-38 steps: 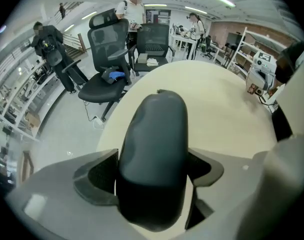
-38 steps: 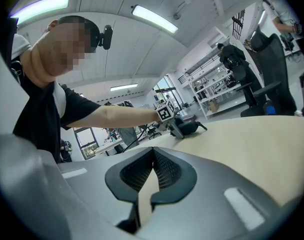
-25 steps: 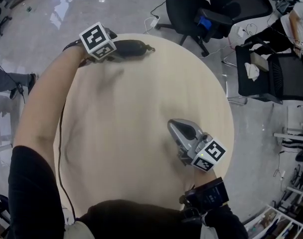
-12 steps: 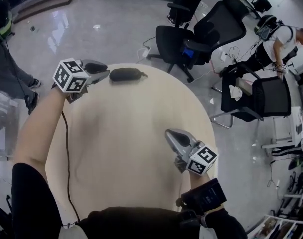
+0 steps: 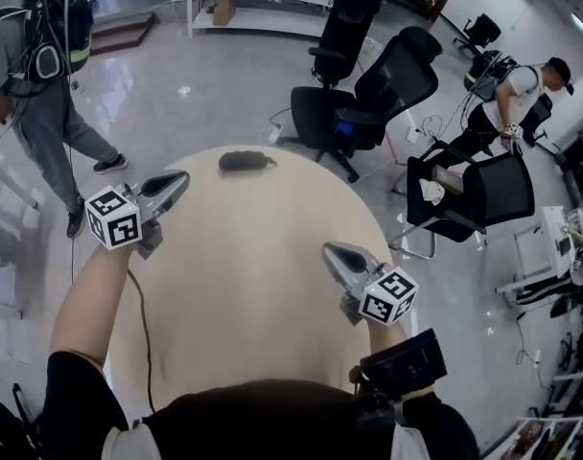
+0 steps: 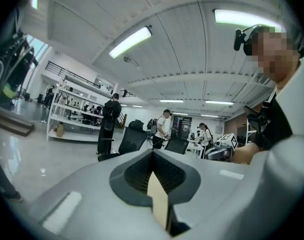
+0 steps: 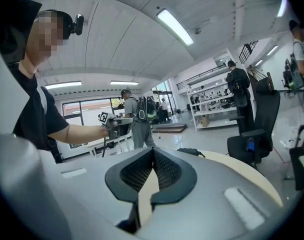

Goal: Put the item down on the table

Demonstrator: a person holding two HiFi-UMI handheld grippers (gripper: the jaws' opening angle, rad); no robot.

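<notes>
fingers (image 5: 165,190) closed, empty, item (image 5: 245,161) at far edge of table (image 5: 244,286)

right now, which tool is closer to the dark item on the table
Left. The left tool hovers just left of the dark item; the right tool is far back across the table.

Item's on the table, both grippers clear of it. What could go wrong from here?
1. The dark item lies right at the table's far edge; a knock there could send it off.
2. The cable below the left gripper lies across the table's near side and might snag or drag as that arm moves.
</notes>
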